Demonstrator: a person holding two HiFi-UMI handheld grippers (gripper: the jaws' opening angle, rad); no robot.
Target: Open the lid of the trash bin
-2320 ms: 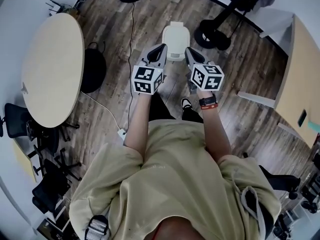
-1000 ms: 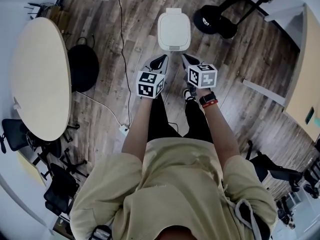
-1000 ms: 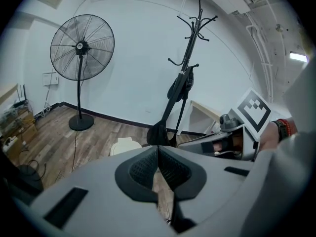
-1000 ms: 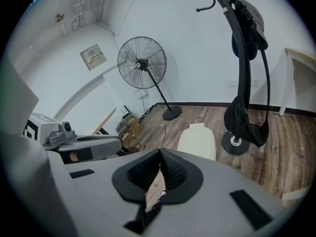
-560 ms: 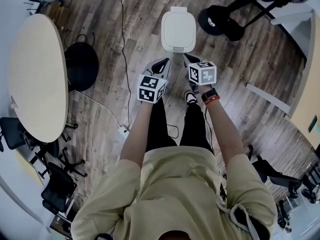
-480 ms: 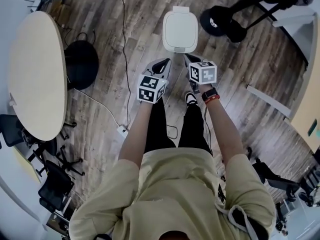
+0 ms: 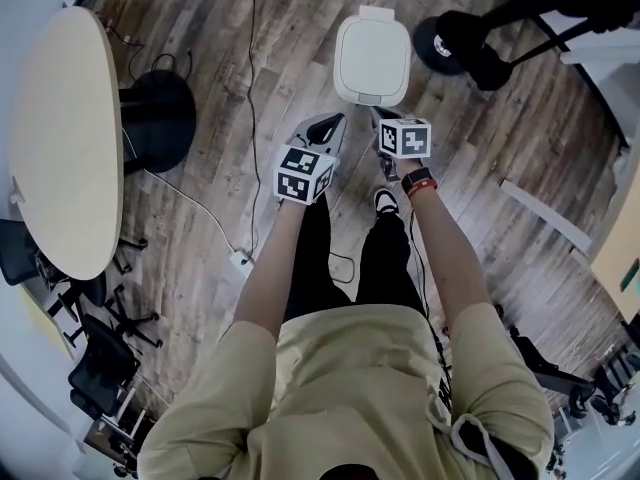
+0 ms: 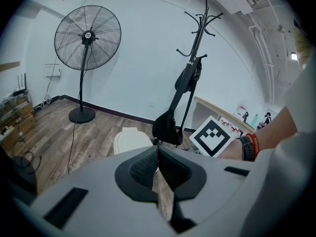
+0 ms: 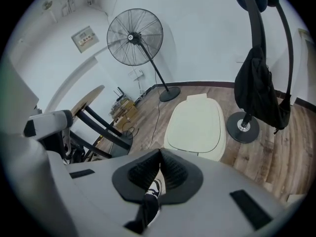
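You've stepped closer: the trash bin (image 7: 372, 53) now sits on the floor just ahead of your right gripper (image 7: 384, 121), lid (image 9: 195, 120) still down. Right and left gripper (image 7: 326, 128) fingers are pressed together, empty, so opening hasn't begun.

1. The pale cream, rounded-rectangle plastic trash bin (image 7: 372, 58), upper centre of the head view, has a smooth lid with a soft sheen.
2. The grey-brown plank floor (image 7: 220, 198) looks like wood, matt, with streaky grain.
3. The left hand-held gripper (image 7: 328, 126) and right hand-held gripper (image 7: 381, 118) have smooth, matt, light-grey plastic shells. Their black pads (image 8: 141, 168) look ribbed and rubbery.
4. The pale beige oval desk (image 7: 60, 138) at the left edge has a smooth, even, matt top.
5. The person's sand-yellow shirt (image 7: 350, 388) is matt, creased cloth.
6. The black pedestal fan (image 8: 88, 33) has a thin wire grille, seemingly metal.
7. The black hanging bag (image 9: 259, 90) looks like dull cloth.
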